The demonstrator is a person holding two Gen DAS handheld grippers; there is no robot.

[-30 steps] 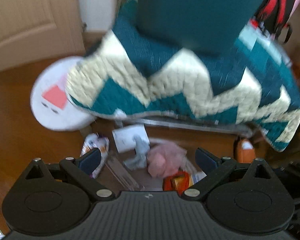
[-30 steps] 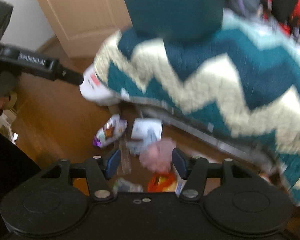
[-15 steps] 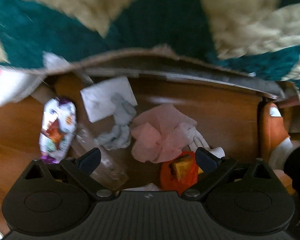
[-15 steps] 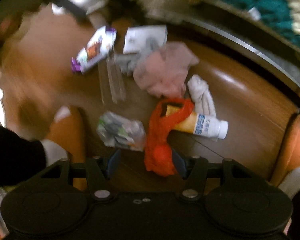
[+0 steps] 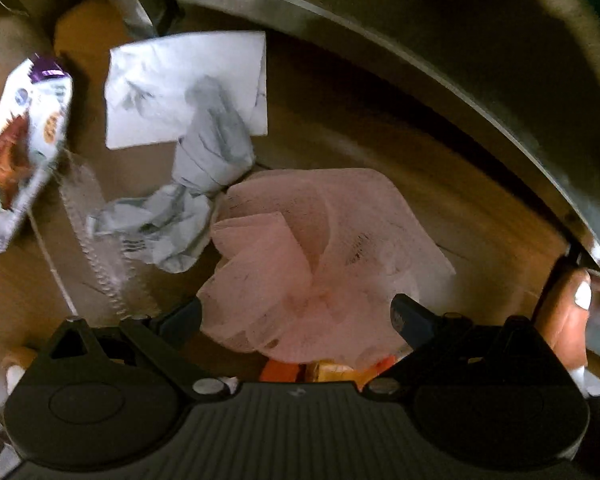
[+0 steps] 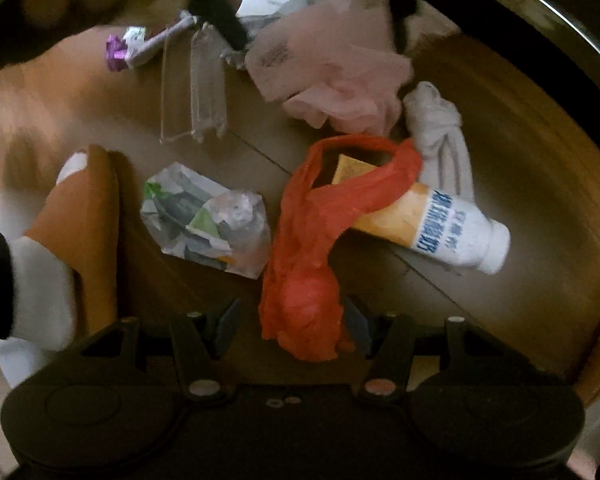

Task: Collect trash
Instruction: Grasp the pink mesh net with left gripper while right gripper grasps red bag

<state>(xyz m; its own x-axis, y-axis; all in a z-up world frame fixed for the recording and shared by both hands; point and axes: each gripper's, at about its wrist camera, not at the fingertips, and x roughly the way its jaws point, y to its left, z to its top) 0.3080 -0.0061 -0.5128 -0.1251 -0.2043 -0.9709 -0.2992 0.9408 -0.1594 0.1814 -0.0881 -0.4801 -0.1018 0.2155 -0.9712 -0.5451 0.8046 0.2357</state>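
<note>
Trash lies on the wooden floor under a metal frame. My left gripper (image 5: 296,316) is open, its jaws on either side of a pink mesh net (image 5: 320,248). A grey crumpled paper (image 5: 192,196), a white sheet (image 5: 180,84) and a purple-white snack wrapper (image 5: 16,152) lie beyond it. My right gripper (image 6: 290,326) is open around the lower end of a red plastic bag (image 6: 312,248). An orange-white bottle (image 6: 440,224), a crumpled printed wrapper (image 6: 208,220), a white cloth (image 6: 440,136), a clear plastic sleeve (image 6: 196,88) and the pink net (image 6: 332,68) lie ahead.
A metal frame rail (image 5: 420,60) curves over the trash at the back. An orange slipper with a white sock (image 6: 80,224) stands left of the right gripper. Another orange slipper (image 5: 564,312) is at the right edge of the left wrist view.
Both grippers dropped from facing the zigzag blanket down close to the floor. The left now straddles the pink net; the right now straddles the red bag.
</note>
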